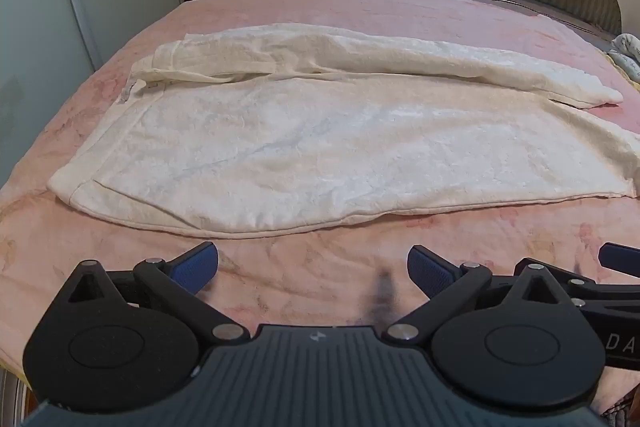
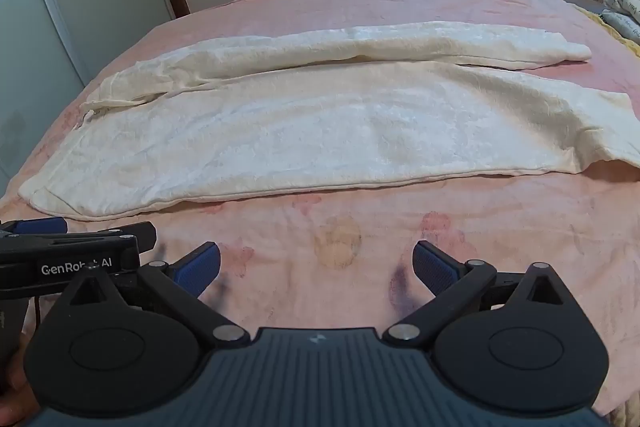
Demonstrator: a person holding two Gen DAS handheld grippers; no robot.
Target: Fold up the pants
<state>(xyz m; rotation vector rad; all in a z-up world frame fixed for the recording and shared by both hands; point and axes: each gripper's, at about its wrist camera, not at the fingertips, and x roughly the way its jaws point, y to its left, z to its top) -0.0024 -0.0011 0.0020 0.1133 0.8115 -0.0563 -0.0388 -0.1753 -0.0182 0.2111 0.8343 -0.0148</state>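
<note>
The pants (image 1: 304, 131) lie flat on the bed (image 1: 320, 7), so both tongs, left (image 1: 313, 269) and right (image 2: 316, 267), wait released beside the near edge, probably to grasp it.

"GenRobot.AI" on left gripper (image 2: 38, 227); "DA" on right gripper (image 1: 622, 261)

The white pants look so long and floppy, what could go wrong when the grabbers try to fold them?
The far leg of the pants already lies bunched, so folding may trap wrinkles. Both the left gripper and right gripper are open and may pinch the pink blanket along with the cloth.
</note>
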